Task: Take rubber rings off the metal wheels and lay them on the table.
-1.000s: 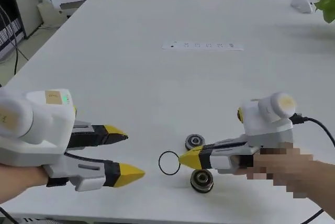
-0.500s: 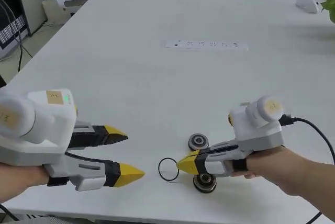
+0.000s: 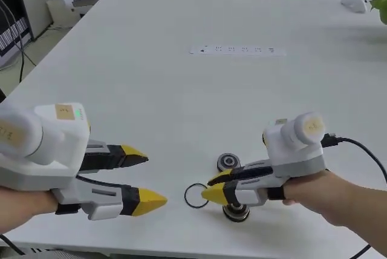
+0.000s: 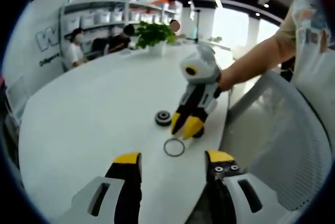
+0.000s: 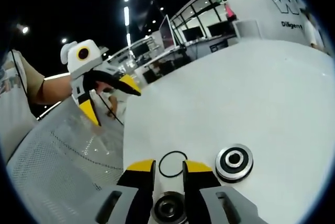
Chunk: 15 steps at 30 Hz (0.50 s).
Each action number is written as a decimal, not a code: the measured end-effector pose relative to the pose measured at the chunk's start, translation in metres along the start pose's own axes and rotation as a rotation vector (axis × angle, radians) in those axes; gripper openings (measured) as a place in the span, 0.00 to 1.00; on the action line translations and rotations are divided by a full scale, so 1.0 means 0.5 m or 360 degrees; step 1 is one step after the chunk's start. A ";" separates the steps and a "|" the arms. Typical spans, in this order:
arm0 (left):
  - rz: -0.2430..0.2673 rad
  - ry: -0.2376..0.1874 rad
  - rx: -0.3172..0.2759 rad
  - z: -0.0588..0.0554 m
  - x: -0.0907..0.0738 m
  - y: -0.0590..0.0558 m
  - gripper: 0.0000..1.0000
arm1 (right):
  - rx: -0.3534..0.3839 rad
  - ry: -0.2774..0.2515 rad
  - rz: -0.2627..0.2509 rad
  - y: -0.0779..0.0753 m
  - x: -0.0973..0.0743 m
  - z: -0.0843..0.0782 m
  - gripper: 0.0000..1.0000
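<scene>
Big white bench [image 3: 151,89], mostly bare. Close to the near edge there's a thin black ring [image 3: 196,195] lying flat. Just right of it is a wheel [image 3: 228,162], and a second wheel [image 3: 237,213] sits even closer to the edge. A white power strip [image 3: 237,50] is out toward the far side, well apart. Small white thing [image 3: 353,3] by the far right corner, can't tell what.

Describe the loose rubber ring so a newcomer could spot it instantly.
On the white table, look near its front edge, just off the yellow tips of the right tongs. The rubber ring lies flat there: a thin, black, open hoop, unlike the two chunky metal wheels beside it.
</scene>
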<state>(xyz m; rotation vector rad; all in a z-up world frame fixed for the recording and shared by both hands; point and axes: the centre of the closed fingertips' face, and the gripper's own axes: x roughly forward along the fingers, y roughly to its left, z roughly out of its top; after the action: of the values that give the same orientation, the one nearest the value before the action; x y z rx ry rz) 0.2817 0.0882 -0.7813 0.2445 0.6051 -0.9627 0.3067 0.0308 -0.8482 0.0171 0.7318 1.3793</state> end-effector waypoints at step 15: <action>-0.0024 0.0022 0.0003 0.002 0.016 0.000 0.49 | -0.0053 -0.0071 -0.0018 0.010 -0.032 0.018 0.27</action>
<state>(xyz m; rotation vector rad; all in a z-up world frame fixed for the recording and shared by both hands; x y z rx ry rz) 0.2852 0.0821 -0.7850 0.2489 0.6195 -0.9768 0.3065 0.0214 -0.8321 0.0176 0.6709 1.3761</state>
